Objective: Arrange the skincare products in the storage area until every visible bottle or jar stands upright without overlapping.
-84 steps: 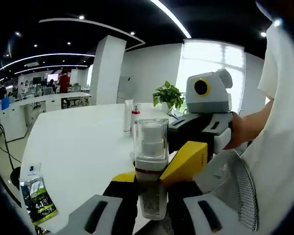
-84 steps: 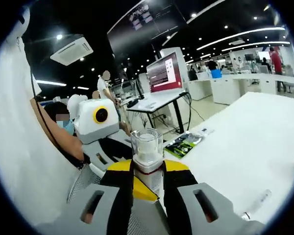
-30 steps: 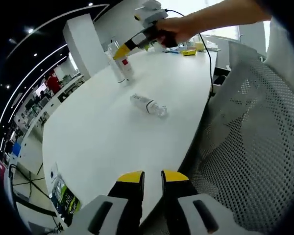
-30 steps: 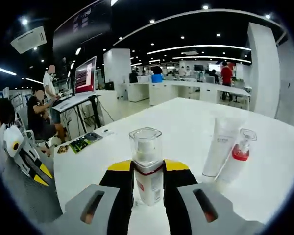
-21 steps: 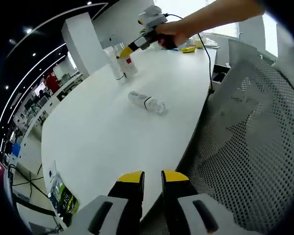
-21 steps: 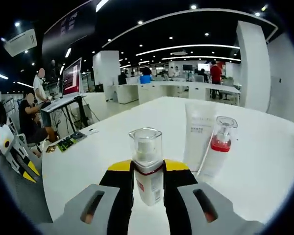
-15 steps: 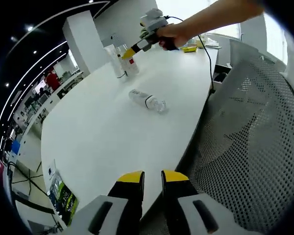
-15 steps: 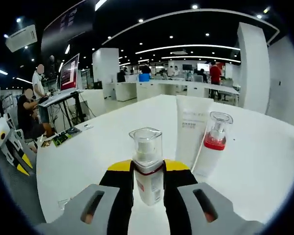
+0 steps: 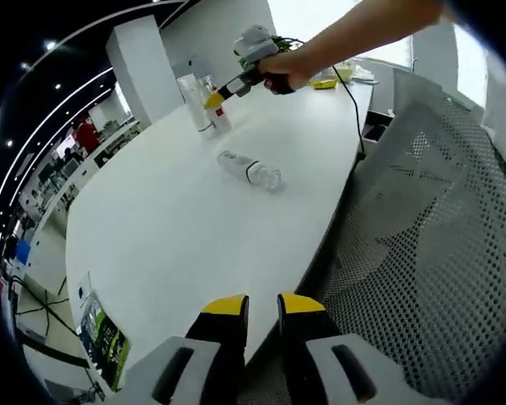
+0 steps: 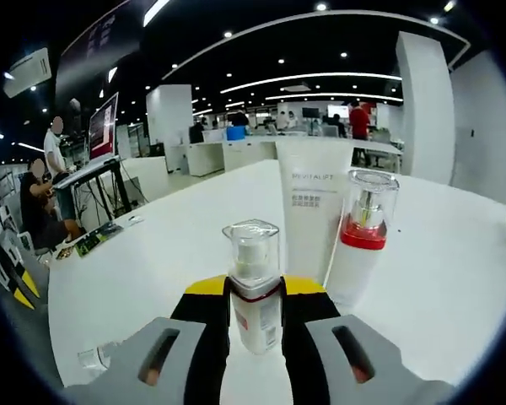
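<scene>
My right gripper [image 10: 255, 297] is shut on a small pump bottle [image 10: 254, 283] with a clear cap and red collar, held upright just above the white table [image 10: 455, 278]. Close behind it stand a white tube [image 10: 310, 207] and a red-collared pump bottle [image 10: 361, 240], both upright. In the left gripper view, the right gripper [image 9: 222, 93] hangs beside that tube [image 9: 188, 99] at the far end of the table. A clear bottle [image 9: 251, 170] lies on its side mid-table. My left gripper [image 9: 253, 305] is shut on nothing, at the table's near edge.
A grey mesh chair [image 9: 422, 253] stands to the right of the table [image 9: 152, 245]. A green-and-black packet [image 9: 101, 339] lies near the left edge. The lying bottle [image 10: 97, 357] shows low left in the right gripper view. People and desks are far behind.
The pump bottle passed from my left gripper to my right. The right gripper carried it up close to the tube and red-collared bottle. The left gripper drew back to the table edge, shut.
</scene>
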